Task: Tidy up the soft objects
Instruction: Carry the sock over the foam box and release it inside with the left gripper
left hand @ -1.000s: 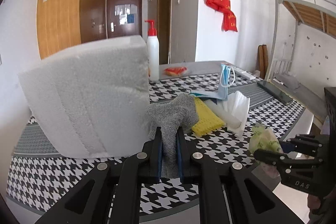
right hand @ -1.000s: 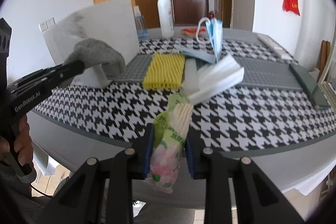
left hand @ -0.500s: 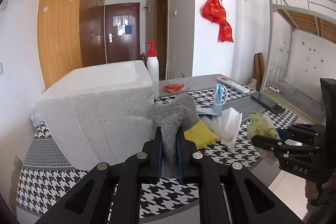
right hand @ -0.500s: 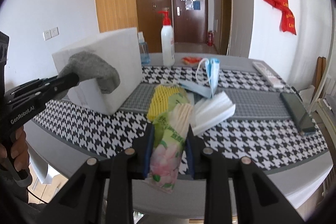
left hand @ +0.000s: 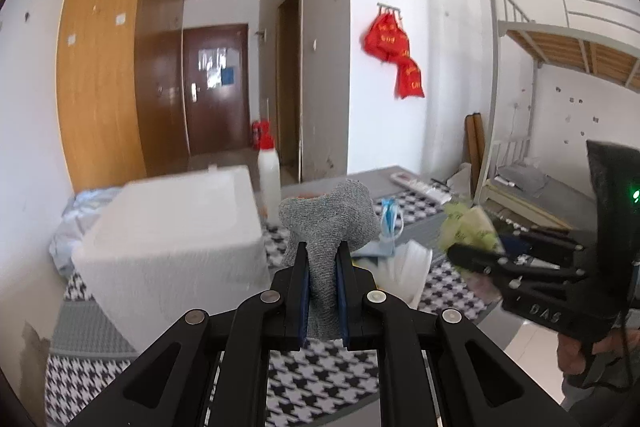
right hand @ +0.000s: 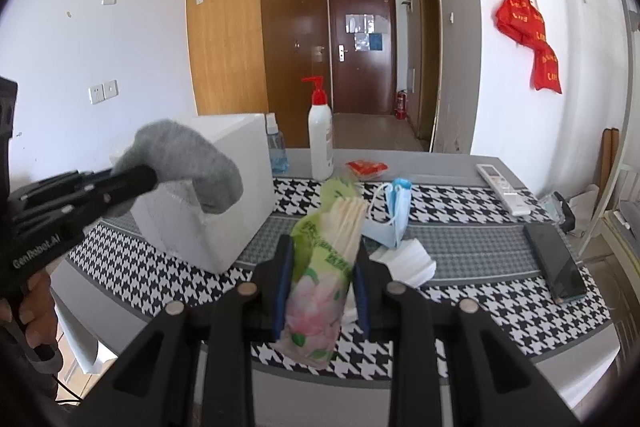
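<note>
I hold two soft things lifted above the surface [right hand: 460, 251]: left gripper [left hand: 322, 291] fingers clamped on a grey sock [left hand: 332, 223], right gripper [right hand: 320, 283] fingers clamped on a tissue pack [right hand: 324, 267], beside the foam box [right hand: 224, 187]. Neither is stowed; mask [right hand: 394, 211] and white cloth [right hand: 408, 259] remain.

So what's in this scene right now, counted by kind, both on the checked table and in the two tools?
Grey sock, in left tool: 1
Tissue pack, in right tool: 1
Foam box: 1
Bottles, pump bottle and blue bottle: 2
Face mask: 1
Remote control: 1
Phone: 1
Red packet: 1
Total: 9
</note>
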Available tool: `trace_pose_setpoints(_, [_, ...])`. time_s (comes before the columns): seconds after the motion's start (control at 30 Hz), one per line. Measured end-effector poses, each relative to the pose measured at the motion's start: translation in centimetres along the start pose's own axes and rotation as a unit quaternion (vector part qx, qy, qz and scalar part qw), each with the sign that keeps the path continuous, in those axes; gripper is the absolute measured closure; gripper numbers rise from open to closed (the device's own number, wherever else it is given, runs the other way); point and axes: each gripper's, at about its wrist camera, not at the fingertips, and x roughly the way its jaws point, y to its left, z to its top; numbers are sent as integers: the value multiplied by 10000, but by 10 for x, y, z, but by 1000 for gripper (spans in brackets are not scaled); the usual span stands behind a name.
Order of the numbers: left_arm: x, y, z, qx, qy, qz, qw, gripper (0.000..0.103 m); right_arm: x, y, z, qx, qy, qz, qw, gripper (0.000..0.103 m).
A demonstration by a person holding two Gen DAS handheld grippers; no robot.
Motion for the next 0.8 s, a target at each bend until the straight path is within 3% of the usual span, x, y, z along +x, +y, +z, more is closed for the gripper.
trace_pose_setpoints(0.23, [-6,-3,22,87,-381,238,9990,91,-9,-4,14,124,-273,71,9995,71])
trace_pose_setpoints(0.8, [1,27,40,-101,-515,825,9952,91,1,12,38,-92,-521,494,9974,71])
